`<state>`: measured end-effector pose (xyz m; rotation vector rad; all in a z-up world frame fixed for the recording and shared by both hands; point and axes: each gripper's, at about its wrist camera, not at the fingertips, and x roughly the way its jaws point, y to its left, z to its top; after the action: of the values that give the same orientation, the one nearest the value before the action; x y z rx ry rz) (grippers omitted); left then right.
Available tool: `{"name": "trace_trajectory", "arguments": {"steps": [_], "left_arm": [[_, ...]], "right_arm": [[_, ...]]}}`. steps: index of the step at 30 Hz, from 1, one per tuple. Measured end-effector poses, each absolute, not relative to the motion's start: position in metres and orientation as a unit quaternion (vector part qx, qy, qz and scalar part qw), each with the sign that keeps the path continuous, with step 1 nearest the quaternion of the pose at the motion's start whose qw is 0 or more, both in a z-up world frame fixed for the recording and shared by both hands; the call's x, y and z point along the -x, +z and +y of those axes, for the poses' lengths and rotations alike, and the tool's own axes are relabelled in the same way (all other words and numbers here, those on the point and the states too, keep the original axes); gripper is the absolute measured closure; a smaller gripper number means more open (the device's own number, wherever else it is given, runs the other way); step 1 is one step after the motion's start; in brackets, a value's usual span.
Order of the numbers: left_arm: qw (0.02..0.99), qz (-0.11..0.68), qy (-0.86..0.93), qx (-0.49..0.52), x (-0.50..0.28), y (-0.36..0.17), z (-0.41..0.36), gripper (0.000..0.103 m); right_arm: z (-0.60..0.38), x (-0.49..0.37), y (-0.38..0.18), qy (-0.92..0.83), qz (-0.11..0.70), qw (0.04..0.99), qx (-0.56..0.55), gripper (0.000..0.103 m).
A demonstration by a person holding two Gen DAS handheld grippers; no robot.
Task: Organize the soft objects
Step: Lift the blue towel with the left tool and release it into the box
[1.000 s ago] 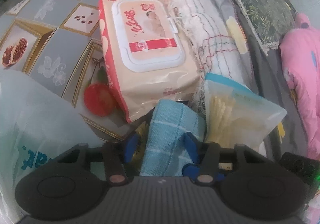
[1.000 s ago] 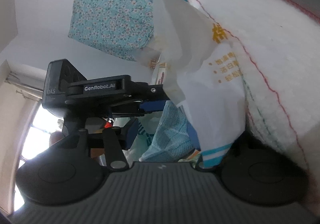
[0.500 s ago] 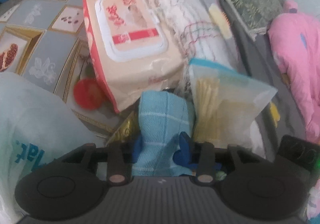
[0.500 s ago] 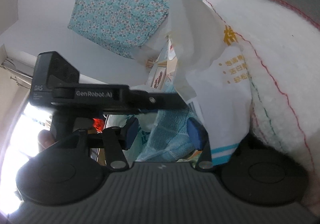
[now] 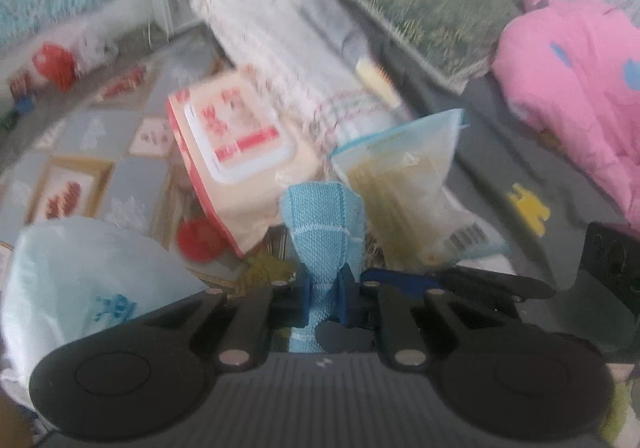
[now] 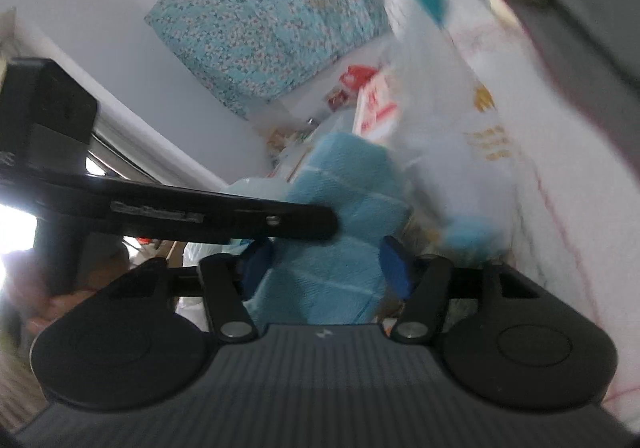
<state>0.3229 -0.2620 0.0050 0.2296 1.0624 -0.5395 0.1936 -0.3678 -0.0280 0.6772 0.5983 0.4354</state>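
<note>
Left wrist view: light blue cloth (image 5: pixel 325 224) pinched in the left gripper (image 5: pixel 323 290).
Its 2 jaws have just been closing and now clamp the cloth, which stands up between them. Just behind lie a wipes pack (image 5: pixel 236 143) at left and a clear zip bag (image 5: pixel 404 179) at right, against a white blanket (image 5: pixel 288 47). The right gripper (image 6: pixel 326 268) has just been opening; its jaws stand spread around the same cloth, the left gripper crossing in front.
</note>
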Motion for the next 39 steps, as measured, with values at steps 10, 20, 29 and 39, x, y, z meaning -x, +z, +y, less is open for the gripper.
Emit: {"name": "trace_trajectory", "arguments": {"steps": [10,20,29,39], "left_arm": [[0.876,0.381,-0.276,-0.109,-0.229,0.109,-0.209,0.090],[0.924,0.324,-0.199,-0.034,-0.159,0.155,-0.092,0.090],[0.914,0.365,-0.136,0.112,-0.173,0.113,0.045,0.089],[0.838,0.519,-0.030,0.169,-0.262,-0.007,0.140,0.089]], "right_arm": [[-0.354,-0.160,0.035,0.326,0.175,0.877,-0.305,0.014],[-0.260,-0.155,0.095,0.455,0.190,0.808,-0.323,0.013],[-0.169,-0.164,0.104,0.454,0.259,0.802,-0.291,0.013],[-0.168,-0.161,0.071,0.406,0.290,0.812,-0.303,0.013]]}}
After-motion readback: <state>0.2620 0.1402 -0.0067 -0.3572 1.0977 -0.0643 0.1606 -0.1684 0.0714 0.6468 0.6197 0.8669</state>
